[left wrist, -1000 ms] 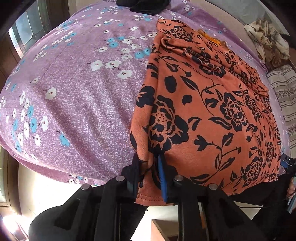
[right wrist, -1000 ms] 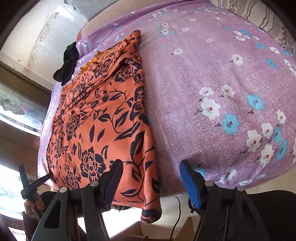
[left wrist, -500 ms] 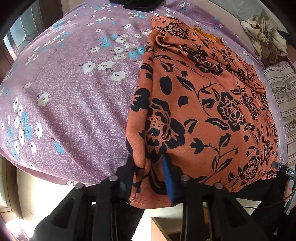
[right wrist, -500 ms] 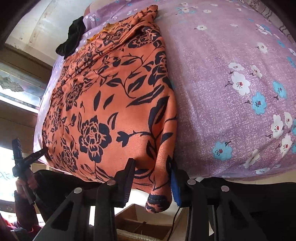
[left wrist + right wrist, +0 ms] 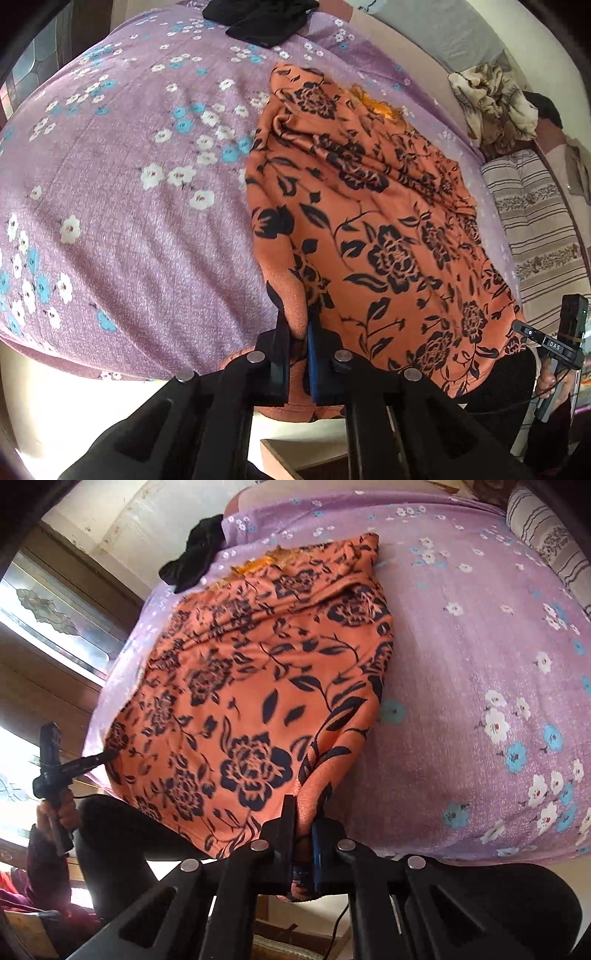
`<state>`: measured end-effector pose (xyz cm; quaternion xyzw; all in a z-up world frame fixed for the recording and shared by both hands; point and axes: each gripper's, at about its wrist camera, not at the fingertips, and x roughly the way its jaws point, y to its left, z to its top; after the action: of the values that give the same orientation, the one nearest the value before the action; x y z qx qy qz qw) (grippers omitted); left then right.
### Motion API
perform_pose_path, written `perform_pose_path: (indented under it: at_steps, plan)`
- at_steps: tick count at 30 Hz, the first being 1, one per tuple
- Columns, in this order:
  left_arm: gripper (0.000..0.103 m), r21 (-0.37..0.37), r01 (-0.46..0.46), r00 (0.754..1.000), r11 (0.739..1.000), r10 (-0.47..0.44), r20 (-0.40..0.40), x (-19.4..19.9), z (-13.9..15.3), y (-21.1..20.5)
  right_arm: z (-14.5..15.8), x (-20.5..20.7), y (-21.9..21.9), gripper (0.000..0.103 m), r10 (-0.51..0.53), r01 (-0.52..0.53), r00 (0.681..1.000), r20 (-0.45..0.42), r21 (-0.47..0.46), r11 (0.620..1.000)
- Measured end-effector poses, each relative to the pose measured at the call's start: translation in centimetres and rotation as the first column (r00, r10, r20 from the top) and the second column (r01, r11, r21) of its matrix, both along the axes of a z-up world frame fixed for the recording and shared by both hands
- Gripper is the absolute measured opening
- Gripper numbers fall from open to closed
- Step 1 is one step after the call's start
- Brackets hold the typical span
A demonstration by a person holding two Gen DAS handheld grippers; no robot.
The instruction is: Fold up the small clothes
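Left wrist view: each hand-held gripper [image 5: 298, 332] [image 5: 303, 818] pinches a cloth [image 5: 369, 229] corner at the bed [image 5: 129, 221] edge; folding barely begun.

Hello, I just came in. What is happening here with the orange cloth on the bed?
A person holds a gripper in each hand and is folding an orange floral garment that lies on a purple flowered bedsheet. The left gripper and the right gripper each have their jaws shut on a near corner of the garment at the bed's edge. A black garment lies at the far end.
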<state>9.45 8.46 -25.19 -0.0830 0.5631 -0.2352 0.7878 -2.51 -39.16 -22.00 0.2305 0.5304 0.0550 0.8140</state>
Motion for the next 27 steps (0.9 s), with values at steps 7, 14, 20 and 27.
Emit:
perform_pose_path:
  at_steps: [7, 14, 20, 27]
  plan:
    - [0.008, -0.092, -0.013, 0.996, 0.996, 0.021, 0.09, 2.5, 3.7, -0.9, 2.2, 2.0, -1.7, 0.007, -0.111, 0.095, 0.983, 0.143, 0.112, 0.989]
    - [0.008, -0.026, -0.015, 0.999, 1.0, 0.014, -0.041, 2.7, -1.9, -2.3, -1.5, 2.6, -2.1, 0.007, -0.122, 0.117, 0.992, 0.029, 0.132, 0.984]
    - [0.008, -0.154, 0.008, 1.0, 0.988, -0.009, -0.006, 6.0, 2.3, -2.5, 1.4, 5.0, -4.1, 0.007, -0.135, 0.112, 0.984, 0.116, 0.184, 0.976]
    - [0.008, -0.164, -0.041, 0.997, 0.986, 0.052, 0.063, 17.6, 6.8, -5.7, 3.6, 15.1, -10.0, 0.007, -0.303, 0.24, 0.921, 0.243, 0.26, 0.936]
